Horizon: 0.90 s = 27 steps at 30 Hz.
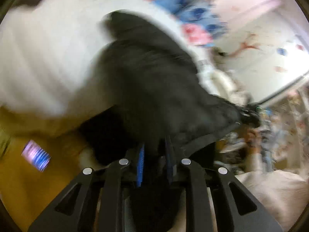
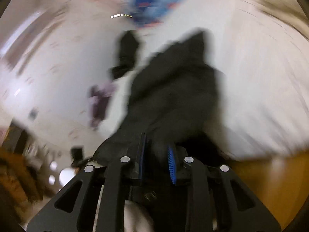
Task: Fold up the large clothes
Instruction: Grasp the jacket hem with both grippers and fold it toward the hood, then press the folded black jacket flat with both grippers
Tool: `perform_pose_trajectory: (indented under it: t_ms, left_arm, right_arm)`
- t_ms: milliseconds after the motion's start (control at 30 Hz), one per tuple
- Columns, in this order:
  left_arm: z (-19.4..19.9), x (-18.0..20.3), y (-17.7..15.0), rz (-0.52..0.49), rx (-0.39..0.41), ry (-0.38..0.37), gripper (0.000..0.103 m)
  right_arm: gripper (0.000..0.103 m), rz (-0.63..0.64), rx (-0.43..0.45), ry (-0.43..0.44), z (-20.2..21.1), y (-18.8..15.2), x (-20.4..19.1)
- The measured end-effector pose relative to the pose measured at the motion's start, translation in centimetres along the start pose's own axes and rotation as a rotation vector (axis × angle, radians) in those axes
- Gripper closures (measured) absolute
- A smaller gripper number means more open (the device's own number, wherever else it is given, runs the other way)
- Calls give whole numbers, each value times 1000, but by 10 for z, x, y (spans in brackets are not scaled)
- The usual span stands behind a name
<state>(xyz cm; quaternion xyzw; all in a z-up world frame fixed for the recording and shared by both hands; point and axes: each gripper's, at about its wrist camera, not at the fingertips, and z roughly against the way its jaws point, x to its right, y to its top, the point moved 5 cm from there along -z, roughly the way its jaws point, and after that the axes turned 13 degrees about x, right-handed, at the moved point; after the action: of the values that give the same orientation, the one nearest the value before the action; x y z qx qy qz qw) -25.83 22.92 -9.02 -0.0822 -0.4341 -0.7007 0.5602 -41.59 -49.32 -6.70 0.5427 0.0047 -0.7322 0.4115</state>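
A large black garment (image 1: 150,81) hangs in the air in front of a white bed sheet (image 1: 48,58). My left gripper (image 1: 155,160) is shut on one edge of it, with black cloth pinched between the blue pads (image 1: 141,162). My right gripper (image 2: 157,162) is shut on another part of the same black garment (image 2: 173,92), which stretches away from its blue pads (image 2: 171,164). In the left wrist view the garment runs off right to where the other gripper (image 1: 249,114) holds it. Both views are motion-blurred.
A bed with the white sheet (image 2: 260,81) and a blue and pink floral pillow (image 1: 191,21) lies behind. An orange-brown wooden floor (image 1: 38,183) shows below. Cluttered shelves (image 1: 280,127) stand at the right; a white wall (image 2: 48,77) at left.
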Motion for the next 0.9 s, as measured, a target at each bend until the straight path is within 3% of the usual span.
perform_pose_trajectory:
  t_ms: [33, 100, 133, 167, 233, 267, 367, 467, 533, 633, 733, 767, 833, 900]
  left_arm:
    - [13, -24, -3, 55, 11, 63, 79]
    - [42, -61, 7, 156, 82, 174, 70]
    - [52, -70, 18, 183, 131, 213, 62]
    - [60, -71, 32, 188, 181, 234, 52]
    - [58, -49, 74, 112, 281, 233, 36]
    - [45, -29, 96, 60, 315, 220, 30]
    - [-21, 22, 155, -47, 348, 161, 27]
    - [-107, 58, 207, -58, 353, 154, 27]
    - [-155, 69, 234, -19, 383, 196, 27]
    - [-223, 70, 260, 77, 413, 261, 27]
    - [-280, 44, 249, 170, 370, 302, 27]
    - [-301, 32, 240, 182, 342, 317, 27]
    - [-321, 28, 225, 109, 336, 327, 27]
    - [-325, 35, 220, 17, 332, 387, 27]
  right_arm:
    - [78, -35, 58, -46, 15, 4, 17]
    - [62, -67, 142, -70, 33, 16, 26]
    - [41, -51, 184, -79, 35, 28, 20]
    - [24, -20, 210, -87, 30, 39, 10]
    - [17, 63, 217, -64, 0, 64, -23]
    - [17, 111, 207, -50, -26, 75, -44]
    - [17, 210, 148, -30, -112, 98, -94]
    - [17, 285, 65, -57, -220, 112, -127]
    - [17, 351, 53, -118, -280, 118, -137]
    - [17, 364, 54, -260, -348, 137, -108]
    - [18, 266, -4, -437, -395, 135, -38]
    - [18, 239, -21, -448, -406, 133, -19]
    - [18, 226, -17, -435, -411, 131, 2]
    - [18, 257, -24, -459, -413, 126, 0]
